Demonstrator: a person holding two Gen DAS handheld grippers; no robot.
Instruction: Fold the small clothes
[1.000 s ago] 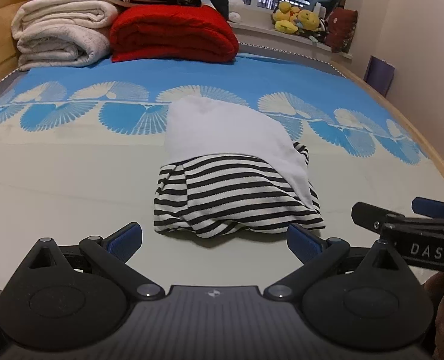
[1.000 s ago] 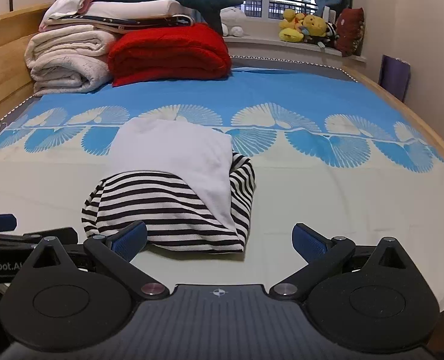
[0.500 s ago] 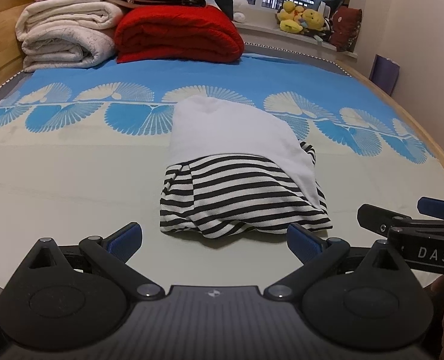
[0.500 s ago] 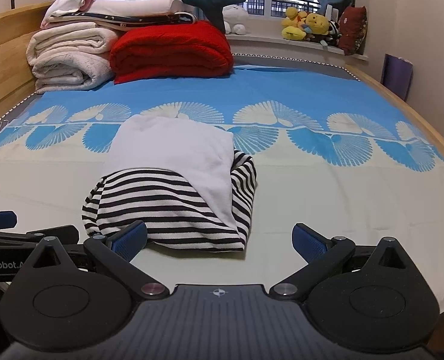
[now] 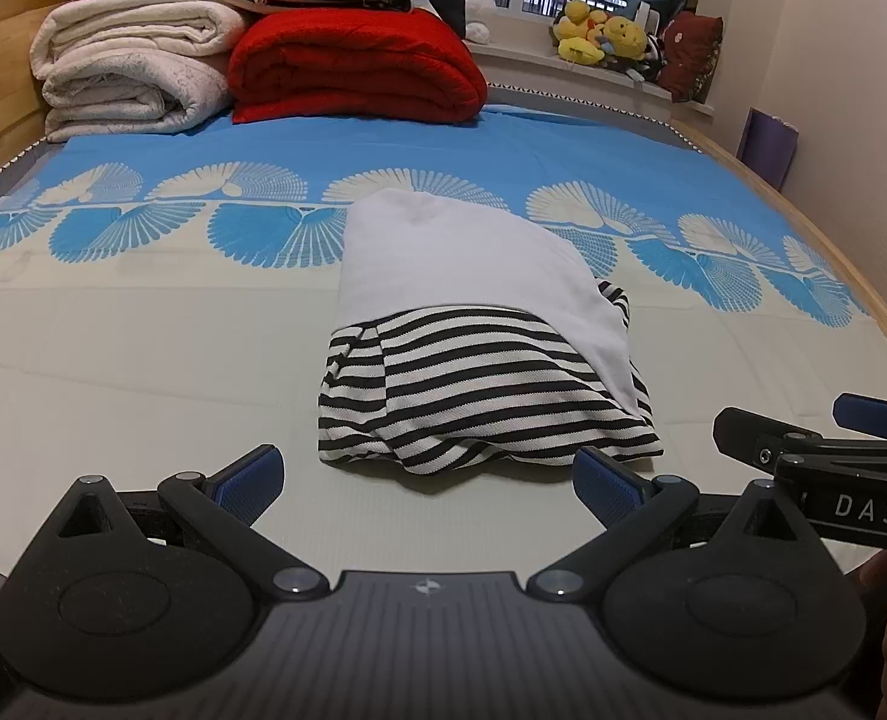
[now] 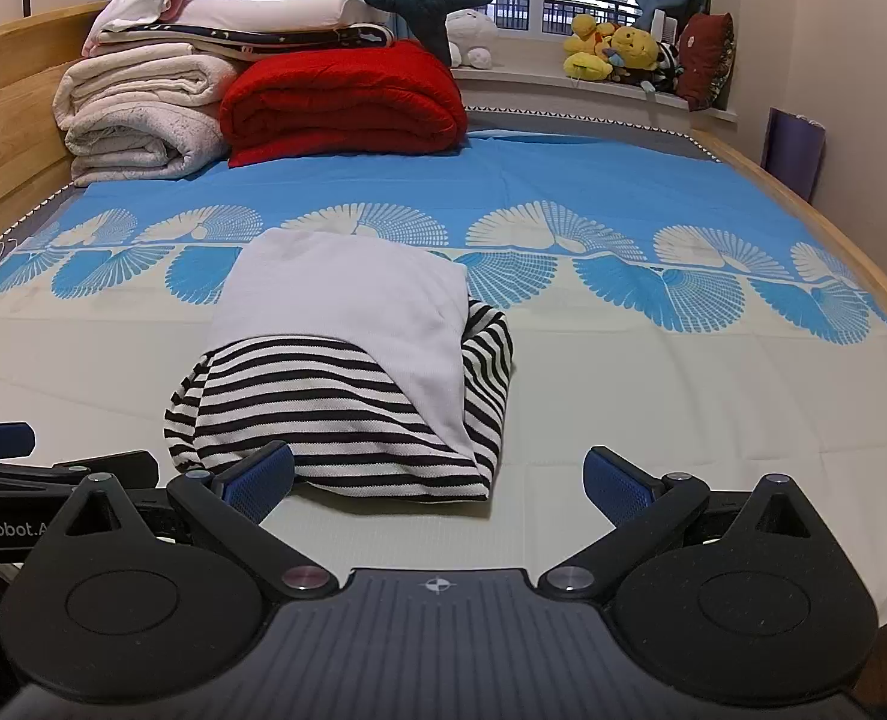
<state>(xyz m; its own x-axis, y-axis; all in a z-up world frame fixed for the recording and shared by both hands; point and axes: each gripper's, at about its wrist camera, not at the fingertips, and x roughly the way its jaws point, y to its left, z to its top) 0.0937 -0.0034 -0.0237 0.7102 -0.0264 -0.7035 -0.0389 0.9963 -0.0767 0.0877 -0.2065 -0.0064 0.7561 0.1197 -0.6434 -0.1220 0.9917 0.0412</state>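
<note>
A small folded garment (image 5: 473, 336), white on top with black-and-white stripes below, lies on the bed near its front edge; it also shows in the right wrist view (image 6: 347, 360). My left gripper (image 5: 425, 480) is open and empty, just in front of the garment's near hem. My right gripper (image 6: 440, 477) is open and empty, with its left pad (image 6: 260, 474) close to the striped hem. The right gripper also shows at the right edge of the left wrist view (image 5: 821, 456).
The bed sheet (image 5: 143, 360) is cream in front and blue with a fan pattern behind. Folded white blankets (image 5: 131, 78) and a red quilt (image 5: 353, 69) are stacked at the far left. Plush toys (image 6: 617, 54) sit on the windowsill. A wooden bed rim (image 6: 851, 258) runs along the right.
Both grippers have drifted slightly backward and upward; the garment sits a little farther ahead in both views. Nothing was grasped or released.
</note>
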